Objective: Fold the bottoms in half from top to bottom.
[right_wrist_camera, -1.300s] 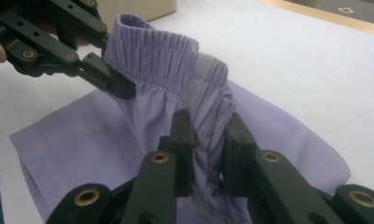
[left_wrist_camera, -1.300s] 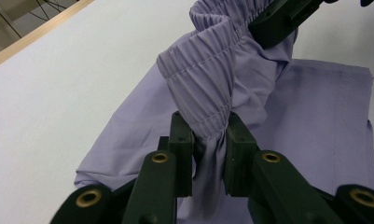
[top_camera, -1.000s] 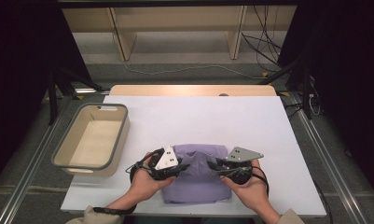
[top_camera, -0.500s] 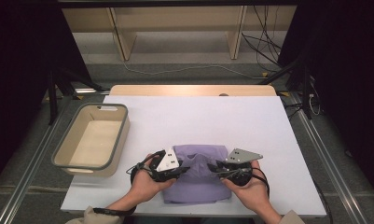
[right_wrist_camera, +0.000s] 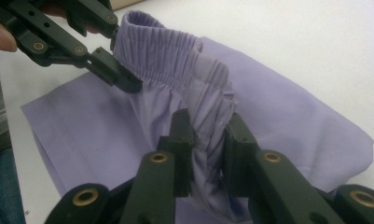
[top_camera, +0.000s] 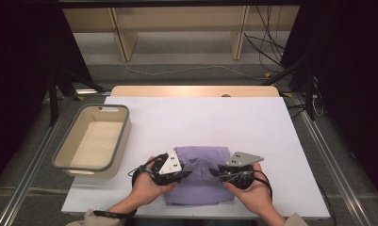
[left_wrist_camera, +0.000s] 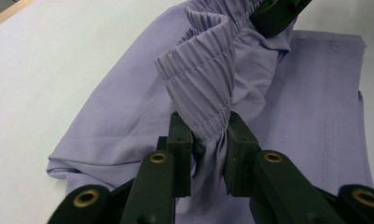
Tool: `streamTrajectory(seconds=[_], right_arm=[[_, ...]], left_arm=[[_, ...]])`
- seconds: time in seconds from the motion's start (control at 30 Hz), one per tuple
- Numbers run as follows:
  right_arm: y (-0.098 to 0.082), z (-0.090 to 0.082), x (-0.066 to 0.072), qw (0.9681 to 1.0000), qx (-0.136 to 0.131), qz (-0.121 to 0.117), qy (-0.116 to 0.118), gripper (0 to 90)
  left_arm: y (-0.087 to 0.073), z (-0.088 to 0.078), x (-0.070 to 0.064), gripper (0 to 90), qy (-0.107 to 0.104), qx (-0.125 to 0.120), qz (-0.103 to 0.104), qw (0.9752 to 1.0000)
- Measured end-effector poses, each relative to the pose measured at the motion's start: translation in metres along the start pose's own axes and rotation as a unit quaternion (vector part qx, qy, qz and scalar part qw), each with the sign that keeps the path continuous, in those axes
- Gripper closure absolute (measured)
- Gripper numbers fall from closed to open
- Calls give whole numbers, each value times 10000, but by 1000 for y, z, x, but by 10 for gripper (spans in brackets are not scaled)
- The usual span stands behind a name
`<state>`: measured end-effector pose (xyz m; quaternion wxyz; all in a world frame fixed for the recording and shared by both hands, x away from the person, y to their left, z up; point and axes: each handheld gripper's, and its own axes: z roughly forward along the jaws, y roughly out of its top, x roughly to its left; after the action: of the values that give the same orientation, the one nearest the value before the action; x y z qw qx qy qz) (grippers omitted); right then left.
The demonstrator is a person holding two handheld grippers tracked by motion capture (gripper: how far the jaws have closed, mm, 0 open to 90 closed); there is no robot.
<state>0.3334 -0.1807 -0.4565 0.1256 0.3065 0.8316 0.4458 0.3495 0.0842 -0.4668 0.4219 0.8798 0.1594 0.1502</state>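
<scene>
From above, we see the folded purple cloth shorts (top_camera: 201,181) near the table's front edge, right of the beige plastic bin (top_camera: 93,140); our left gripper (top_camera: 185,174) and right gripper (top_camera: 215,171) meet at their middle, both equally near. In the left gripper view, the jaws pinch the stretchy gathered waistband (left_wrist_camera: 208,88); the band runs away from us toward the other gripper. In the right gripper view, our jaws also pinch the band; the left gripper (right_wrist_camera: 124,79) grips its far part; the folds under the band stay hidden.
</scene>
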Motion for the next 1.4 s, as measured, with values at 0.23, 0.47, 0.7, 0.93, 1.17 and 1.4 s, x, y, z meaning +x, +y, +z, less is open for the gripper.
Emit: streamTrajectory(seconds=[0.23, 0.47, 0.7, 0.93, 1.17, 1.4], right_arm=[[-2, 1, 1, 10000, 58, -11, 35, 768], [-3, 1, 1, 9999, 108, -23, 60, 767], [-5, 2, 2, 9998, 190, -29, 102, 764], [-7, 2, 3, 9995, 268, -45, 140, 762], [-9, 2, 4, 9993, 323, -47, 174, 762], [-11, 2, 5, 9990, 388, -57, 198, 760]], left_arm=[[-2, 1, -1, 754, -49, 76, 18, 10000], [-3, 2, -2, 753, -104, 135, 37, 9998], [-4, 3, -4, 752, -158, 204, 51, 9997], [-5, 4, -5, 750, -201, 262, 78, 9994], [-6, 4, -6, 746, -242, 308, 98, 9992], [-8, 5, -8, 736, -297, 360, 106, 9989]])
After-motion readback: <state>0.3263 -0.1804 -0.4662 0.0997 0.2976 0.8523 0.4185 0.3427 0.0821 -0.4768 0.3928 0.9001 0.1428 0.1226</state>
